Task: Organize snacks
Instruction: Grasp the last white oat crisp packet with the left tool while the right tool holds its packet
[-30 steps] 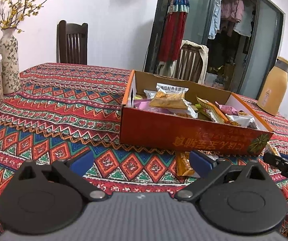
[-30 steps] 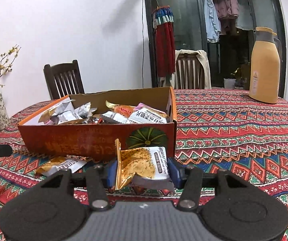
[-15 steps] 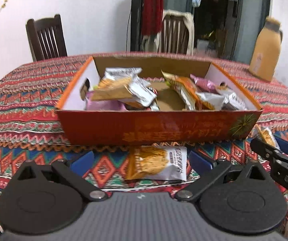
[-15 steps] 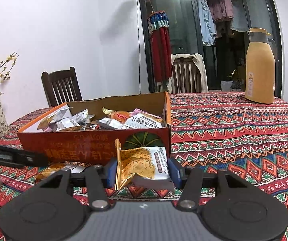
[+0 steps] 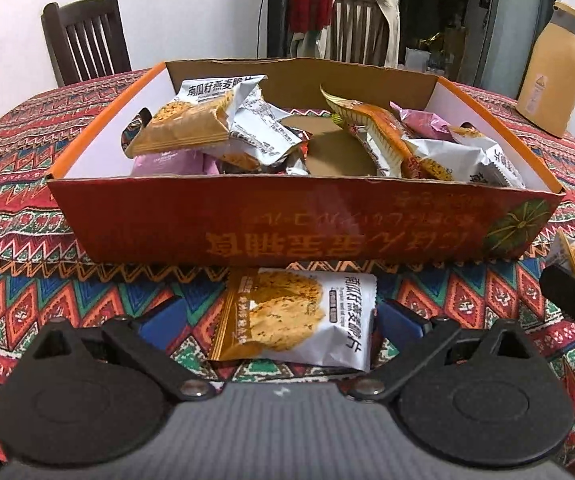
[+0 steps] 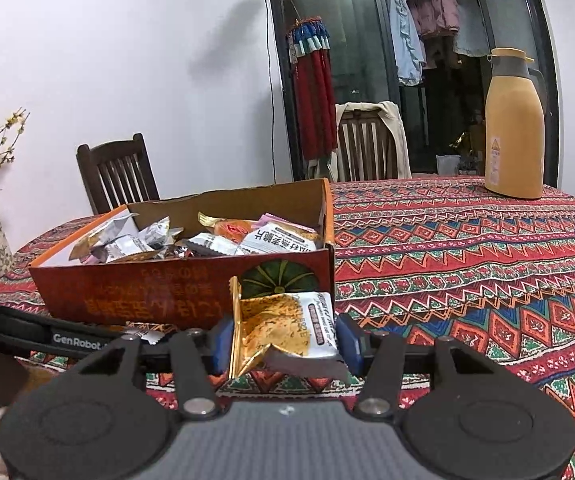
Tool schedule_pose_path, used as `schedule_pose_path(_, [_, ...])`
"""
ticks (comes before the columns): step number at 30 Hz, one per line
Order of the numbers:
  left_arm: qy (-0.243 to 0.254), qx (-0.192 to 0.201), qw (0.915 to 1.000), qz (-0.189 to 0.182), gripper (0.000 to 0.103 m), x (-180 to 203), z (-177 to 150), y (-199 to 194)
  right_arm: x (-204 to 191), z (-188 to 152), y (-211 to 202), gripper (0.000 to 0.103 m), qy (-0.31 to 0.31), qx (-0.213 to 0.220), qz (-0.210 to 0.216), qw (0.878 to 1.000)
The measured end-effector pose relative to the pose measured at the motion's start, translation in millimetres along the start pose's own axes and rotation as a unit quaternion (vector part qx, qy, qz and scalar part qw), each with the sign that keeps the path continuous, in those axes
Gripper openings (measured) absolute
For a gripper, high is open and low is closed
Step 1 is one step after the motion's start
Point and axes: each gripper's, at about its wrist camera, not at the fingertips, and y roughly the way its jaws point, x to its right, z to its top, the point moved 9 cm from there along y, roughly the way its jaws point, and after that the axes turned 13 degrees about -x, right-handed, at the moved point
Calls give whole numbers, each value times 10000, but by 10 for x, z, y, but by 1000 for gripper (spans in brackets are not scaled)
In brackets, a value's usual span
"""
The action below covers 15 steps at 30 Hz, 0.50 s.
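Orange cardboard box (image 5: 303,224), half full of wrappers, anchors the left view: a white-and-orange oat-crisp packet (image 5: 299,316) lies flat on the patterned desk (image 5: 27,216) just before it, between the spread left gripper (image 5: 277,326). Closing comes next. Right view: right gripper (image 6: 285,342) clamps a second crumpled oat-crisp packet (image 6: 287,326), raised before the box, awaiting drop-in.

The left wrist view sits low over the tabletop (image 5: 27,216), close to the box (image 5: 303,224), facing its long front wall squarely and looking down into it. The right wrist view looks from farther right, near the box's (image 6: 191,284) corner, more level, toward the wall. Both share the box, chairs and flask (image 6: 514,128).
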Motion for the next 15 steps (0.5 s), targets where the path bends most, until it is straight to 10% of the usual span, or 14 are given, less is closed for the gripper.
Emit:
schedule_pose_path(5, [262, 125, 9996, -13, 76, 85, -13, -51, -10, -7, -7, 53, -19, 8, 40, 10000])
schedule_pose_path(15, [666, 416, 9965, -297, 63, 261, -72, -223, -21, -1, -31, 53, -42, 47, 150, 9999])
